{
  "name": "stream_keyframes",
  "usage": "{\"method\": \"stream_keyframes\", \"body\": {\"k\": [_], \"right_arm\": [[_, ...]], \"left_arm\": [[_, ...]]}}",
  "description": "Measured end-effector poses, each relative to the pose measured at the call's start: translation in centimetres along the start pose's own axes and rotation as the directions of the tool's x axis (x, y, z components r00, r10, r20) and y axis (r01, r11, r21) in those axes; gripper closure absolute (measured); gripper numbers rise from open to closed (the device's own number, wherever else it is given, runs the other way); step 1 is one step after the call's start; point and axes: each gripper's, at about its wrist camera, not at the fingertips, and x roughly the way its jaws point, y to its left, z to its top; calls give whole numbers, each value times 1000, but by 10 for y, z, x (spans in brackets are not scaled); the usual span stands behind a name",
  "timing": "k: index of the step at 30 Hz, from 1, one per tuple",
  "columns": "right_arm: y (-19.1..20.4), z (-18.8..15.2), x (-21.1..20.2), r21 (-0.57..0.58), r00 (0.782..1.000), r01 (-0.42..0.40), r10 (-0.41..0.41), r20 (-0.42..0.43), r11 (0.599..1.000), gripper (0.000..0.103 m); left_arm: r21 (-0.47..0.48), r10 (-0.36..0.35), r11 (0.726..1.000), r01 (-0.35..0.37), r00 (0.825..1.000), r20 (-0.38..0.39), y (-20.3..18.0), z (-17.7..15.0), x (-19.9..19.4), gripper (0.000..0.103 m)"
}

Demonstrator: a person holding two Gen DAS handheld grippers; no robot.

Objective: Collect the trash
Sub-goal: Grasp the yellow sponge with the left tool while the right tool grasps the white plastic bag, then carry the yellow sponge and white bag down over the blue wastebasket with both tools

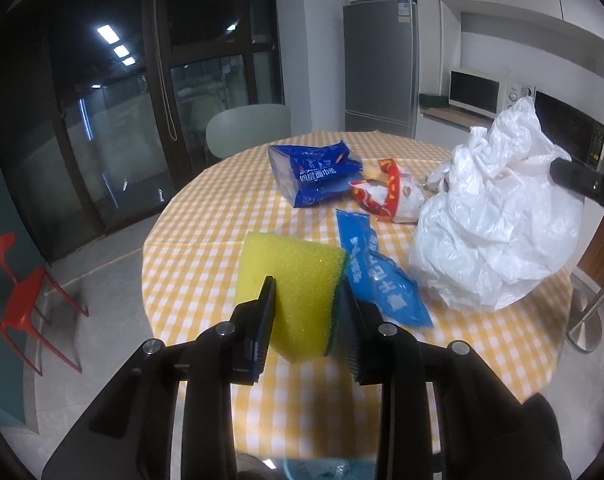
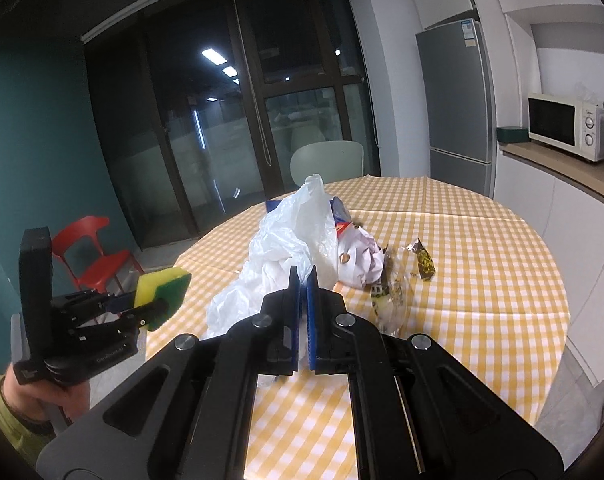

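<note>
Left wrist view, left to right. My left gripper has its fingers clamped on the yellow-and-green sponge, yellow foam against the left pad, green scouring layer against the right; the sponge is lifted clear of the checked bench. At 1 o'clock from the sponge, just beside it, lies a flat light-blue wrapper. At 12 o'clock, farther back, a crumpled dark-blue tissue pack; touching its right side, a red-and-white snack packet. At 2 o'clock stands the white plastic bag, bunched and raised at its top, where my right gripper enters from the right edge.

Right wrist view. At 9 o'clock, a hand holds the left gripper with the sponge in it. Centre: my right fingers are pressed together on a fold of the bag's film. Right of the bag, on the bench: a clear wrapper, then a small dark foil scrap, apart from each other.
</note>
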Motion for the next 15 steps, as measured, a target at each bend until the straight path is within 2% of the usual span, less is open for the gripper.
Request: {"method": "stream_keyframes", "body": {"k": [9, 15], "right_arm": [[25, -30, -44, -31, 1000, -15, 15, 10, 999, 100], [46, -49, -69, -65, 999, -50, 50, -9, 997, 100]], "left_arm": [[-28, -41, 999, 41, 999, 1, -6, -30, -41, 74], [-20, -45, 999, 45, 999, 11, -1, -51, -72, 74]]}}
